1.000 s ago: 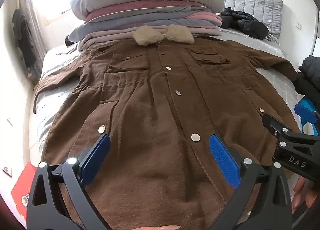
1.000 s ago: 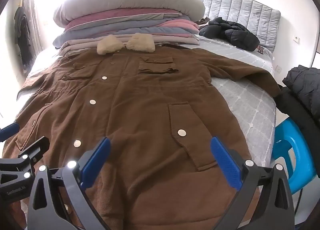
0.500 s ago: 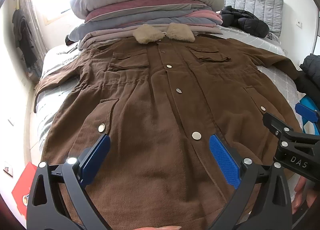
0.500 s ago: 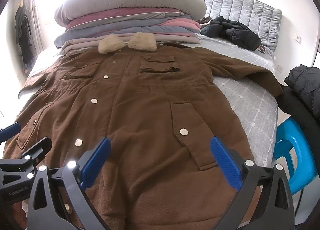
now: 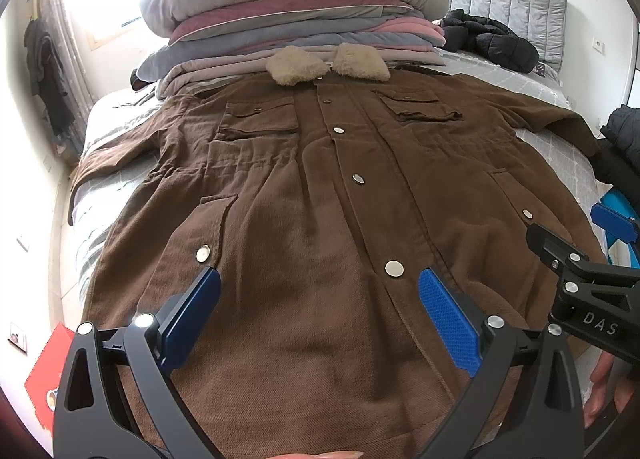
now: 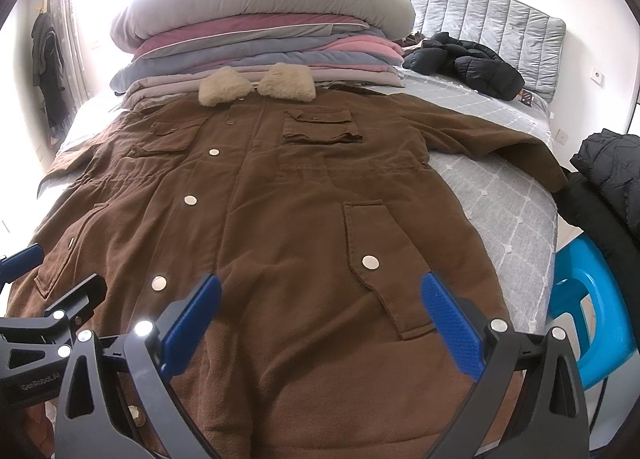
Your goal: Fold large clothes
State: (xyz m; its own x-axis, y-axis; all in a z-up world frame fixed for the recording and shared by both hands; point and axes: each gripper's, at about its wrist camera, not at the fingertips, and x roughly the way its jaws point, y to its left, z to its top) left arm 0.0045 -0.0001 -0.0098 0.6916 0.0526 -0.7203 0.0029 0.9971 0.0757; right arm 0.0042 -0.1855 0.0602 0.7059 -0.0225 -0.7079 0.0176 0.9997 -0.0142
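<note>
The coat's bottom hem runs behind the left gripper and off the lower edge of the left wrist view; in the right wrist view the right gripper covers it too. The coat's collar end overlaps the foot of the stack of folded bedding, hiding its lowest layers. The bed is mostly covered by the coat. A blue stool beside the bed's right edge is partly hidden by dark clothing and the gripper frame. A red box by the bed's left corner is cut off, its print too small to read. A hand shows only in part.
</note>
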